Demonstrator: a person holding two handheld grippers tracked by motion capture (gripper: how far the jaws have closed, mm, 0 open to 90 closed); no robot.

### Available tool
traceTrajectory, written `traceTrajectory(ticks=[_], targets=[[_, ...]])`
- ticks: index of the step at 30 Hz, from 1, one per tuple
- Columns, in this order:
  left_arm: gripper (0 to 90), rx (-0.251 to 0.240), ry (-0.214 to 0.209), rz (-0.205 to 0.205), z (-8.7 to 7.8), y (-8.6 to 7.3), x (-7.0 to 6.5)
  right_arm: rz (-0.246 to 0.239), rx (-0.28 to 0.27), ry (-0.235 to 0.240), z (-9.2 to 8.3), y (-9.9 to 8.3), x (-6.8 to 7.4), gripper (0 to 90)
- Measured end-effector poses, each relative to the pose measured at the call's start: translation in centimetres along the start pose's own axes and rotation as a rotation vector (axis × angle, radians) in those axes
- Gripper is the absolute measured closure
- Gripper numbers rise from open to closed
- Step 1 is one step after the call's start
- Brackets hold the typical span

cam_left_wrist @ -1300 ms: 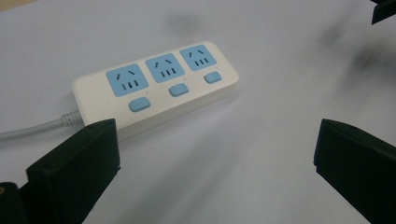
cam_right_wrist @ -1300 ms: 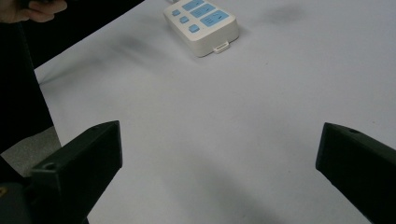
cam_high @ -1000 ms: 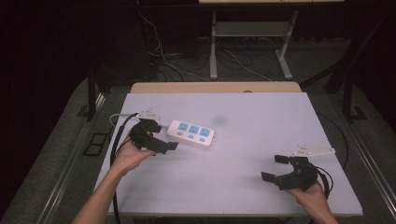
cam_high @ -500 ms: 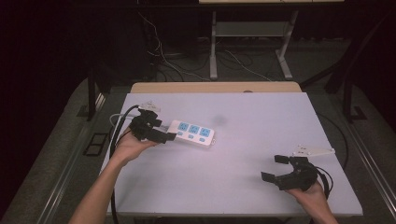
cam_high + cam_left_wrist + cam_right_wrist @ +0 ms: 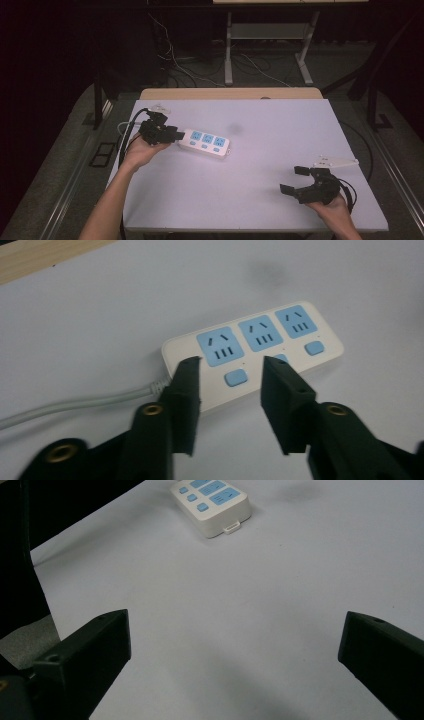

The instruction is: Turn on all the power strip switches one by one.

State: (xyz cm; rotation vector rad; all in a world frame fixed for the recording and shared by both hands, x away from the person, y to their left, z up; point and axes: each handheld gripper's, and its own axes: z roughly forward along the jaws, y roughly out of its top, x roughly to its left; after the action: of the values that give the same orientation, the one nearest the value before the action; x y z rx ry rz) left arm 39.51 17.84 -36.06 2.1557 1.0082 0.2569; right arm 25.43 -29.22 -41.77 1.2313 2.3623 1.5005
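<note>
Left tool just narrowed, jaws straddling cord end of white three-socket plastic power strip, not visibly pinching; grasp probably imminent. Right tool wide, empty.

In the left gripper view, we are losing the power strip's near edge behind our left tool's jaws, so we cannot tell whether the pads are touching it. Its cord is running off the left edge. In the right gripper view, the strip is getting cut off at the top edge.
</note>
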Motion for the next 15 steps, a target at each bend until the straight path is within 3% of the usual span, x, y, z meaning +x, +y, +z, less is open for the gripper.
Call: traceTrajectory(ticks=[7, 11, 15], targets=[[83.1, 0.003, -0.016, -0.02, 0.7, 0.0, 0.5, 0.0, -0.001, -0.002, 0.0, 0.0, -0.1, 0.3], [88.9, 0.004, -0.004, -0.032, 1.3, -0.1, 0.7, -0.001, -0.002, -0.003, -0.1, 0.0, -0.1, 0.3], [89.2, 0.001, -0.008, -0.035, 2.0, -0.1, 0.8, 0.001, -0.004, -0.008, -0.1, 0.0, -0.1, 0.3]])
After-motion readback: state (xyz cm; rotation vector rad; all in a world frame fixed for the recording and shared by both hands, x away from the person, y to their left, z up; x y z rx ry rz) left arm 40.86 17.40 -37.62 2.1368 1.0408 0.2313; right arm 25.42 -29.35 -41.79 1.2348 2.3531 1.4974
